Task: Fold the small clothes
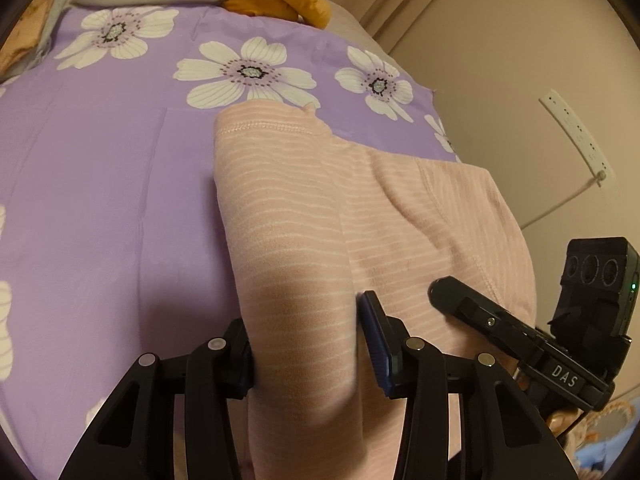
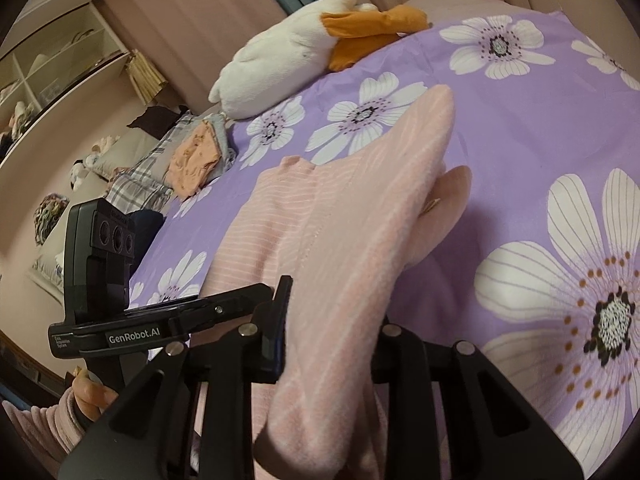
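- Purple bedspread (image 1: 100, 184) with big white flowers covers the bed and serves as the folding surface; a white-and-orange plush toy (image 2: 280, 60) lies at its far end, and a small pile of folded clothes (image 2: 196, 156) sits at the bed's edge.
- Pink striped garment (image 1: 400, 220), soft and fleecy with thin white lines and a stitched hem, lies partly on the bedspread, its near parts gathered up into both claws.
- Left claw (image 1: 308, 340) is closed part-way on a thick roll of the pink fabric.
- Right claw (image 2: 328, 344) is clamped narrower on another bunched section.
- Holding two points at once likely lets the person carry one edge over evenly for a fold.
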